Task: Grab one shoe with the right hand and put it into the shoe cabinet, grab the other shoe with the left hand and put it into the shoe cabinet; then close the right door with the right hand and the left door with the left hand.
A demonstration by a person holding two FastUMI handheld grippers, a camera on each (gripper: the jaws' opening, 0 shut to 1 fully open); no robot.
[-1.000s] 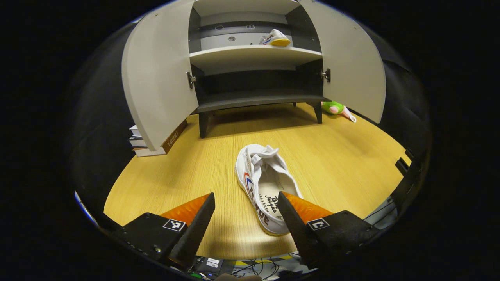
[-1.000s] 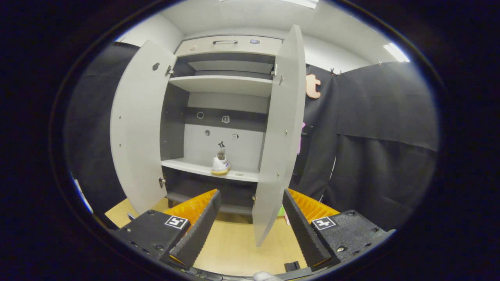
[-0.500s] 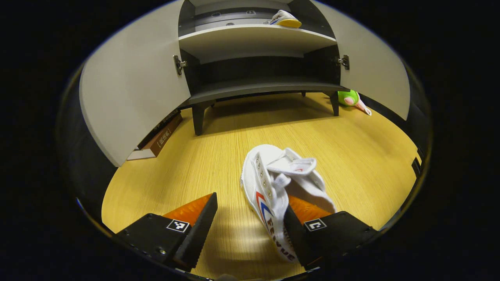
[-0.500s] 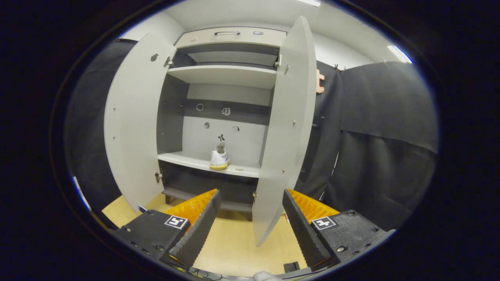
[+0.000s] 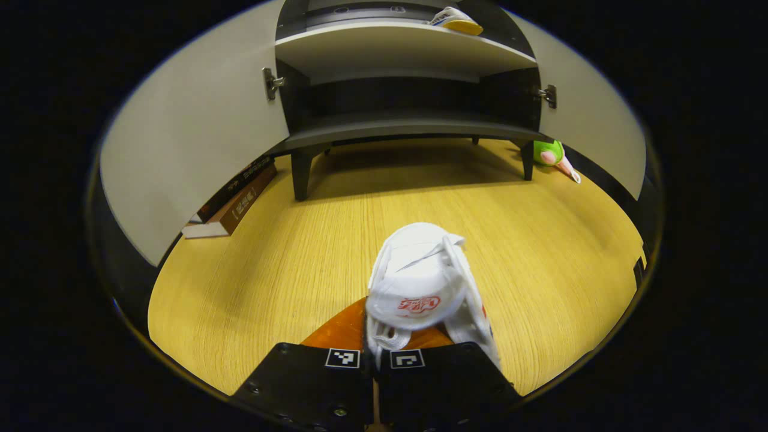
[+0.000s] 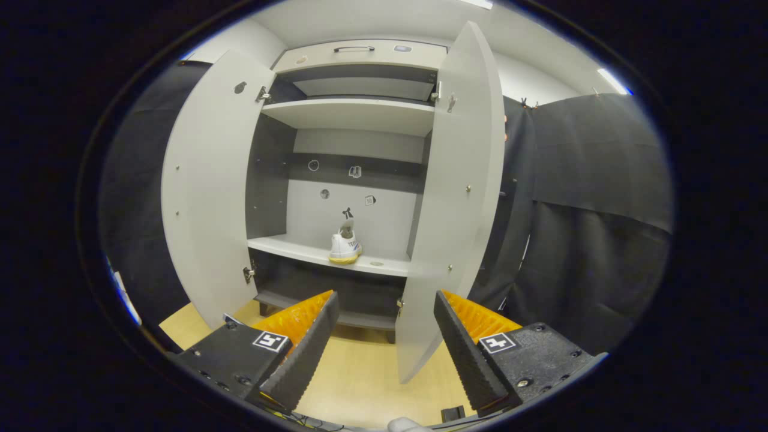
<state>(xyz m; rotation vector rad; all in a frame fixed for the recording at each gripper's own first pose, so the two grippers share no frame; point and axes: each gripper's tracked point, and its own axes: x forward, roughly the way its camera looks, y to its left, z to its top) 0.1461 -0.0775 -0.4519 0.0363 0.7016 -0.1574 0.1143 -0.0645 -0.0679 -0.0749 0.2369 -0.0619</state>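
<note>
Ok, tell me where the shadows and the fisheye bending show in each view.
Left gripper view: a dark shadow lies on the wooden floor under the shoe cabinet, whose shelves bow. Right gripper view: the open right door curves strongly; a ceiling light glares.

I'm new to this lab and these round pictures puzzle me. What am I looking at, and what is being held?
A person holds a two-finger gripper in each hand, and a fisheye camera rides on each. In the left gripper view, the left gripper has shut on a white canvas shoe above the yellow wooden floor. A stack of books and a green plush toy lie by the cabinet. In the right gripper view, the open right gripper faces the grey shoe cabinet, doors open, the other white shoe on its shelf.
</note>
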